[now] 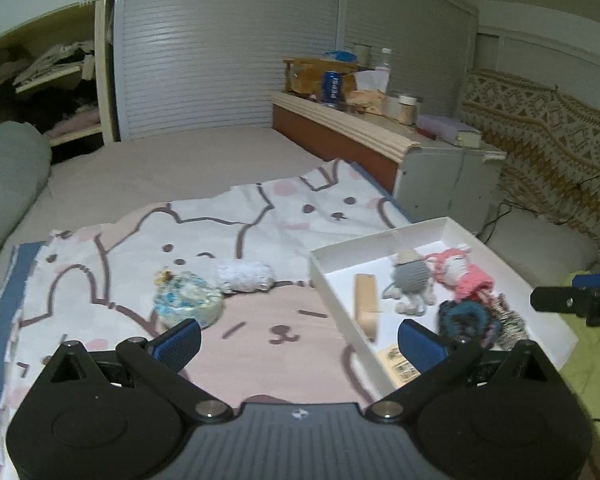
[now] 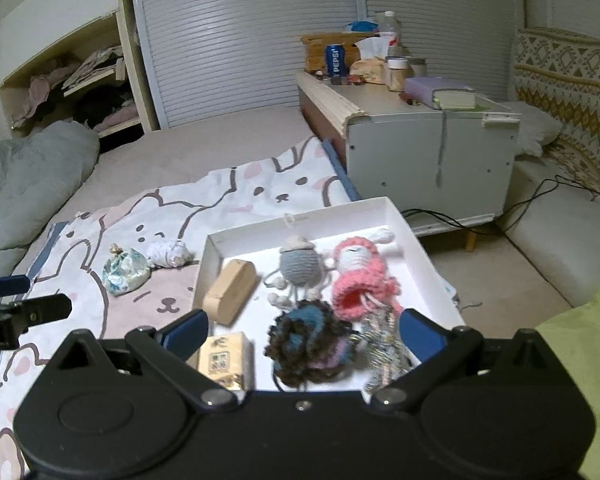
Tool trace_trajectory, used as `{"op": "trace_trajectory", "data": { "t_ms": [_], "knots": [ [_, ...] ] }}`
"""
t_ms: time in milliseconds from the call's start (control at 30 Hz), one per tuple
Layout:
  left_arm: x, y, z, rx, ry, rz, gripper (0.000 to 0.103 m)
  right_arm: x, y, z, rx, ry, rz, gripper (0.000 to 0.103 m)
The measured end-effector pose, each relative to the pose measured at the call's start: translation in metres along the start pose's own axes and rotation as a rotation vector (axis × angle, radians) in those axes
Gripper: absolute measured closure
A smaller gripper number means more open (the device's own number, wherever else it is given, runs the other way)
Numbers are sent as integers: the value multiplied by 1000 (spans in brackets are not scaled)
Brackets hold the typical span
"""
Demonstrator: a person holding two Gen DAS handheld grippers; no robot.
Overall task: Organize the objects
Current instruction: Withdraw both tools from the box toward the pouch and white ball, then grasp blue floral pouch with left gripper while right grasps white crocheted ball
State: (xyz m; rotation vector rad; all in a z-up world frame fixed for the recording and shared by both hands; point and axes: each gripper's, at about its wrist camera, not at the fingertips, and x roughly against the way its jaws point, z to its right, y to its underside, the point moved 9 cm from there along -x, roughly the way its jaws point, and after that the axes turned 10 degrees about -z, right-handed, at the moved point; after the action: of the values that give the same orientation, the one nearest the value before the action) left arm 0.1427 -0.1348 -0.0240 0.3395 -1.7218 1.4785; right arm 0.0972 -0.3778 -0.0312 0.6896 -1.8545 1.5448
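Both tongs (image 1: 298, 338) (image 2: 304, 332) gape empty near white box (image 2: 416, 236).

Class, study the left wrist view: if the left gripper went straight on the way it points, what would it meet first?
Probably the bear-print blanket; the left gripper points between the blue-white pouch and the white box, though depth is unclear.

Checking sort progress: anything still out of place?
Two items lie outside the white box, on the bear-print blanket: a blue-white pouch and a white knitted piece. Everything else sits in the box.
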Motion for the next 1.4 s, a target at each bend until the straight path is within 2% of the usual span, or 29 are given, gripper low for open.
{"op": "trace_trajectory", "data": {
  "t_ms": [500,733,867,1000,1200,1400],
  "knots": [
    [-7,4,-70,127,-56,45,0,-42,-23,-66,20,-85,4,0],
    [-32,11,-105,207,-92,43,0,-65,-37,-98,39,-124,1,0],
    [-51,11,-118,240,-66,81,0,-79,-46,-113,49,-140,3,0],
    [-70,8,-118,187,-77,118,0,-96,-53,-125,43,-154,-7,0],
    [-103,4,-118,70,-87,127,0,-129,-65,-147,37,-171,-35,0],
    [-134,-3,-122,-17,-94,134,0,-171,-86,-168,-23,-201,-90,0]
  ]
}}
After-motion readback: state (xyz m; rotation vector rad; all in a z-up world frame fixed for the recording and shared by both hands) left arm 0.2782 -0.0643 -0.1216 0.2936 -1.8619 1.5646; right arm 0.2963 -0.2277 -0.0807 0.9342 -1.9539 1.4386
